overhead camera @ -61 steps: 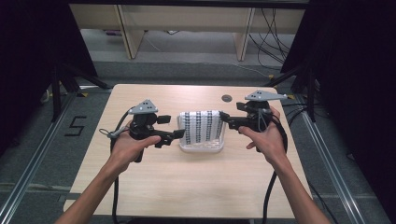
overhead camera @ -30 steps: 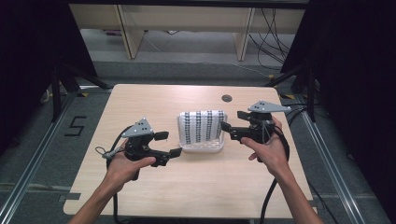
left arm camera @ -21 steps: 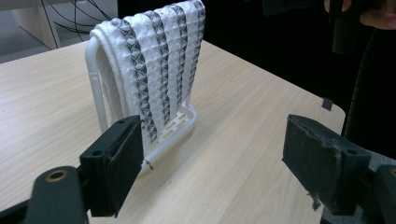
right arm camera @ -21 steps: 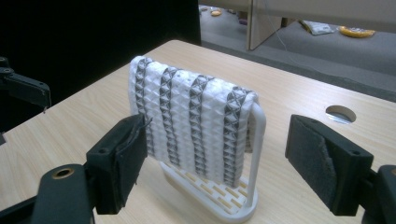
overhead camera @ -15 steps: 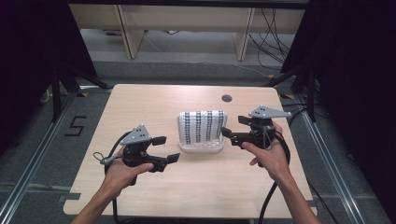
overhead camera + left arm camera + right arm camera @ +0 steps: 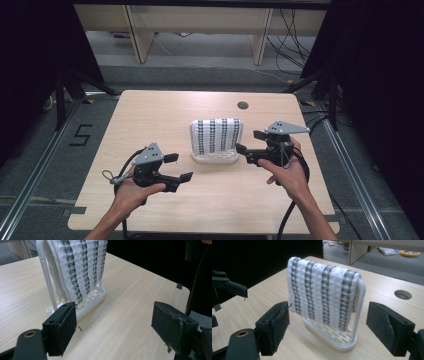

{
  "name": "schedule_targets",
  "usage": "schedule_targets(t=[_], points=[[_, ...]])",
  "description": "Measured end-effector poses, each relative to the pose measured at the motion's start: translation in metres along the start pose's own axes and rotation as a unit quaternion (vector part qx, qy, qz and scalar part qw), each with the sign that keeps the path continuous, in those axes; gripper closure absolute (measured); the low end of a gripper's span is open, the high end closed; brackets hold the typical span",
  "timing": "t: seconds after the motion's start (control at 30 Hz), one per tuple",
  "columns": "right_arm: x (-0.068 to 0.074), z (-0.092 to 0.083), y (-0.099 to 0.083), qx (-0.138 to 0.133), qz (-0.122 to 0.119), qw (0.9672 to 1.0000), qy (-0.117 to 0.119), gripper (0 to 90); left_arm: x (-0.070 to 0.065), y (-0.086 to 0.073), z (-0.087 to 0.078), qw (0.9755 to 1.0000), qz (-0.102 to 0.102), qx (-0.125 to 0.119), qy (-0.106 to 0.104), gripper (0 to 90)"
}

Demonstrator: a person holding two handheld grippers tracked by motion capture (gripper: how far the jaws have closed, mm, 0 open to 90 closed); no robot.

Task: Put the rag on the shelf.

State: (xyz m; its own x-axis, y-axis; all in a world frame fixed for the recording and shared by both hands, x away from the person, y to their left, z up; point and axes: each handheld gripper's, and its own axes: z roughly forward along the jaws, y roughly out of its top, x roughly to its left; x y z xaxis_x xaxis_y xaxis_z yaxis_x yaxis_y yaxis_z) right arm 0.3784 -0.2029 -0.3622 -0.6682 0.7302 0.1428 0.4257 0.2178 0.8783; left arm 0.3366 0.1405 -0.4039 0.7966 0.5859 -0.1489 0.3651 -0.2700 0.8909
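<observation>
A white plastic rack (image 6: 215, 159) stands upright at the middle of the wooden table (image 6: 150, 115). A white cloth with dark grey stripes (image 6: 216, 135) hangs over its top bar. My left gripper (image 6: 179, 167) is held low, left of and nearer than the rack, open with nothing between its jaws. My right gripper (image 6: 249, 141) hovers just right of the rack, also open and holding nothing. In the left gripper view the cloth (image 6: 80, 265) and rack base (image 6: 93, 297) lie ahead of the left gripper (image 6: 116, 330). In the right gripper view the cloth (image 6: 322, 295) hangs ahead, between the wide-set jaws.
A round cable hole (image 6: 243, 105) sits in the table's far right part, and appears as the hole (image 6: 403, 294) behind the rack. The left gripper (image 6: 227, 287) shows at the far left of the right gripper view. Shelf legs (image 6: 137, 35) and cables lie on the floor beyond the table.
Both grippers have drawn back from the rack toward the person. The left one moved farther, down and to the left. Both stayed open and the cloth has not moved.
</observation>
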Motion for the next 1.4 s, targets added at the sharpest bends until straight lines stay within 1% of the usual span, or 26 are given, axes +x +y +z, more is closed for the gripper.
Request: schedule_targets(t=[0.07, 0.1, 0.13, 0.2, 0.37, 0.4, 0.43, 0.5, 0.53, 0.6, 0.67, 0.73, 0.77, 0.8, 0.87, 0.9, 0.93, 0.97, 1.0, 1.03, 1.17, 1.2, 1.23, 1.3, 1.37, 1.4], points=[[0.002, 0.000, -0.003, -0.001, 0.008, 1.0000, -0.003, 19.7, -0.001, -0.002, 0.000, 1.0000, 0.000, 0.000, -0.003, 19.6], [0.000, 0.000, -0.004, -0.002, -0.010, 0.9999, -0.005, 19.7, -0.002, -0.003, -0.001, 1.0000, 0.000, -0.001, -0.002, 19.6], [0.003, 0.000, -0.006, -0.001, 0.007, 1.0000, -0.001, 19.7, -0.002, -0.005, -0.001, 1.0000, -0.001, -0.001, -0.002, 19.6], [0.003, -0.001, -0.009, 0.000, -0.003, 1.0000, -0.002, 19.7, -0.004, -0.007, -0.002, 1.0000, -0.001, -0.001, -0.003, 19.6], [0.007, -0.003, -0.016, 0.004, 0.007, 0.9999, 0.005, 19.8, -0.006, -0.012, -0.003, 1.0000, -0.002, 0.001, -0.004, 19.6], [0.005, -0.002, -0.017, 0.001, -0.004, 1.0000, 0.009, 19.8, -0.006, -0.013, -0.003, 1.0000, 0.000, 0.002, -0.004, 19.6], [0.008, -0.003, -0.019, 0.005, 0.011, 0.9999, 0.006, 19.8, -0.007, -0.014, -0.003, 1.0000, -0.001, 0.001, -0.004, 19.6], [0.008, -0.005, -0.022, 0.004, 0.000, 1.0000, -0.002, 19.9, -0.007, -0.017, -0.003, 1.0000, 0.005, 0.002, -0.002, 19.6], [0.010, -0.004, -0.024, 0.003, 0.011, 0.9999, 0.003, 19.8, -0.007, -0.018, -0.003, 1.0000, 0.006, 0.007, 0.002, 19.6], [0.009, -0.005, -0.027, 0.006, 0.001, 1.0000, 0.000, 19.9, -0.006, -0.022, -0.003, 0.9999, 0.007, 0.009, 0.003, 19.6], [0.011, -0.005, -0.031, 0.007, 0.010, 0.9999, 0.009, 19.9, -0.005, -0.026, -0.004, 0.9999, 0.003, 0.010, 0.005, 19.6], [0.011, -0.005, -0.034, 0.002, -0.002, 1.0000, -0.001, 19.9, -0.004, -0.030, -0.004, 1.0000, 0.000, 0.008, 0.002, 19.6], [0.012, -0.005, -0.036, 0.007, 0.012, 0.9998, 0.011, 19.9, -0.005, -0.031, -0.004, 1.0000, -0.003, 0.008, 0.005, 19.6], [0.010, -0.006, -0.037, 0.005, -0.004, 1.0000, 0.004, 19.8, -0.005, -0.034, -0.004, 0.9999, -0.005, 0.009, 0.004, 19.6], [0.012, -0.005, -0.040, 0.000, 0.005, 1.0000, 0.006, 19.8, -0.004, -0.037, -0.004, 0.9999, -0.005, 0.010, 0.001, 19.6], [0.011, -0.005, -0.041, 0.006, 0.001, 1.0000, 0.007, 19.8, -0.005, -0.038, -0.004, 0.9999, -0.006, 0.013, 0.003, 19.6], [0.013, -0.005, -0.043, 0.007, 0.014, 0.9998, 0.011, 19.8, -0.005, -0.040, -0.004, 0.9999, -0.006, 0.014, 0.001, 19.6], [0.012, -0.004, -0.044, 0.006, 0.001, 1.0000, 0.007, 19.8, -0.005, -0.042, -0.004, 0.9999, -0.006, 0.014, -0.002, 19.6], [0.016, -0.006, -0.045, 0.017, 0.022, 0.9996, 0.009, 19.8, -0.006, -0.044, -0.004, 0.9998, -0.009, 0.016, 0.001, 19.6], [0.013, -0.004, -0.047, 0.009, -0.001, 0.9999, 0.006, 19.8, -0.006, -0.046, -0.004, 0.9998, -0.011, 0.015, -0.001, 19.6], [0.018, -0.004, -0.052, 0.010, 0.012, 0.9998, 0.012, 19.8, -0.007, -0.053, -0.003, 0.9998, -0.014, 0.017, -0.004, 19.6], [0.017, -0.004, -0.054, 0.012, -0.005, 0.9999, 0.007, 19.8, -0.007, -0.055, -0.003, 0.9997, -0.015, 0.019, -0.005, 19.6], [0.017, -0.003, -0.056, 0.009, -0.010, 0.9999, 0.005, 19.8, -0.007, -0.056, -0.003, 0.9997, -0.014, 0.022, -0.002, 19.6], [0.019, -0.002, -0.061, 0.012, -0.012, 0.9998, 0.008, 19.9, -0.006, -0.059, -0.003, 0.9996, -0.018, 0.020, -0.007, 19.6], [0.022, -0.002, -0.067, 0.017, -0.001, 0.9998, 0.009, 19.9, -0.007, -0.062, -0.003, 0.9996, -0.021, 0.018, -0.007, 19.6], [0.021, -0.001, -0.068, 0.016, -0.005, 0.9998, 0.012, 19.8, -0.006, -0.062, -0.004, 0.9996, -0.017, 0.020, -0.008, 19.6]])
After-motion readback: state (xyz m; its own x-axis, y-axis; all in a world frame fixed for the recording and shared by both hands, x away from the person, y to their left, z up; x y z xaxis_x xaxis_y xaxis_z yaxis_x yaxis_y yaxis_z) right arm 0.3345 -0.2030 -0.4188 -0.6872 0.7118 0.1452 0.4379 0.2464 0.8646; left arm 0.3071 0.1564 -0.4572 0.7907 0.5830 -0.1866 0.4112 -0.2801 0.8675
